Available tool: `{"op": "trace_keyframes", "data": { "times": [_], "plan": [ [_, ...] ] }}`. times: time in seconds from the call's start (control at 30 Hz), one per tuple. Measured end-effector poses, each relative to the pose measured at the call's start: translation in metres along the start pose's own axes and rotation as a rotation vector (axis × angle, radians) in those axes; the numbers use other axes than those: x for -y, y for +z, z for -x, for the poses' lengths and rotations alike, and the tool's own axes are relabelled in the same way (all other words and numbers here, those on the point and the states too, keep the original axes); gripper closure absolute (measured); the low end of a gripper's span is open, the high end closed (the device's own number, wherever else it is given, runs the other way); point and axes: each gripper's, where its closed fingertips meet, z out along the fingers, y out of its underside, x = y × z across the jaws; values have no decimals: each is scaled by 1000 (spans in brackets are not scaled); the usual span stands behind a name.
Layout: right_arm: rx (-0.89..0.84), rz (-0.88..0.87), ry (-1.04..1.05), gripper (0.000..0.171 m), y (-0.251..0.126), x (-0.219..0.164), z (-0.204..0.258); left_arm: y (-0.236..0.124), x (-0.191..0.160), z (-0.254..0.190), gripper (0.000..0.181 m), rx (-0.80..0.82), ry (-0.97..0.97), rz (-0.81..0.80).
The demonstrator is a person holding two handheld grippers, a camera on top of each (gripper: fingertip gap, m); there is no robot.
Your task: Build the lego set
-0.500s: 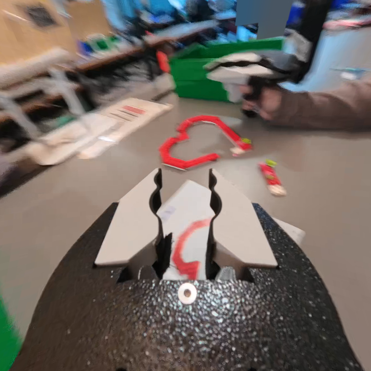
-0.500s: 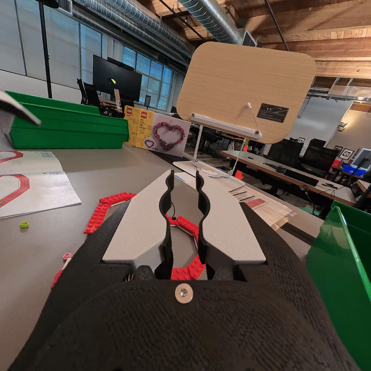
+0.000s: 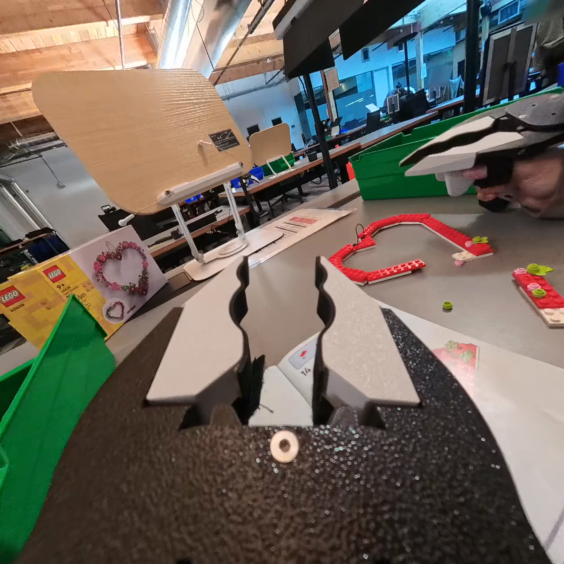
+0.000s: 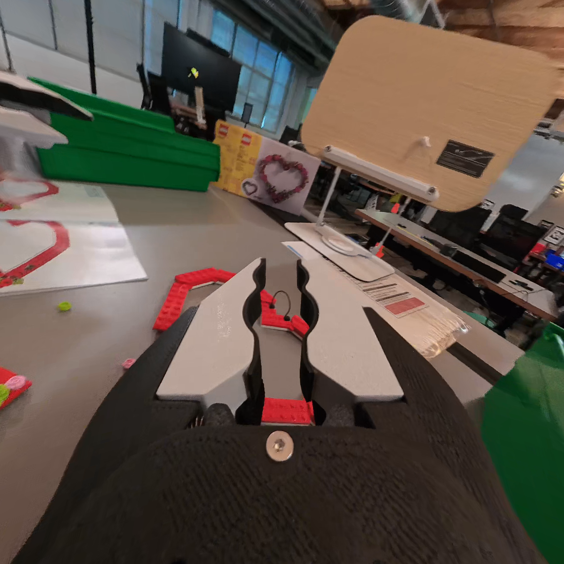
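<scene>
Red heart frame [image 3: 396, 244] flat on worktop [image 3: 457, 290]; both hand-held grippers (left [image 3: 280, 268], right [image 4: 280, 265]) parted, empty.

Right gripper [image 4: 280, 268] hovers above the grey table [image 4: 189, 213], jaws parted, nothing between them. Red heart-shaped brick frame [image 4: 183, 290] lies directly beneath, a black loop [image 4: 280, 300] on it. Open instruction booklet [image 4: 76, 244] lies to the left; a loose lime stud [image 4: 64, 306] lies near it.
</scene>
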Motion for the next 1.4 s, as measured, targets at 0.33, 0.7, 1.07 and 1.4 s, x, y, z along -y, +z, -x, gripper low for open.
{"op": "trace_keyframes", "data": {
  "times": [0.33, 0.7, 1.07, 1.4],
  "plan": [
    [32, 101, -112, 150, -7, -1, 9, 3, -5, -13, 143, -63, 22, 24],
    [-93, 78, -100, 153, -14, -15, -19, 3, -6, -16, 144, -92, 3, 26],
    [337, 207, -82, 157, -11, -20, 43, 4, -8, -17, 145, -93, 12, 34],
    [778, 749, -138, 161, -30, -62, 114, 4, -7, -14, 145, -88, -7, 30]
  ]
}}
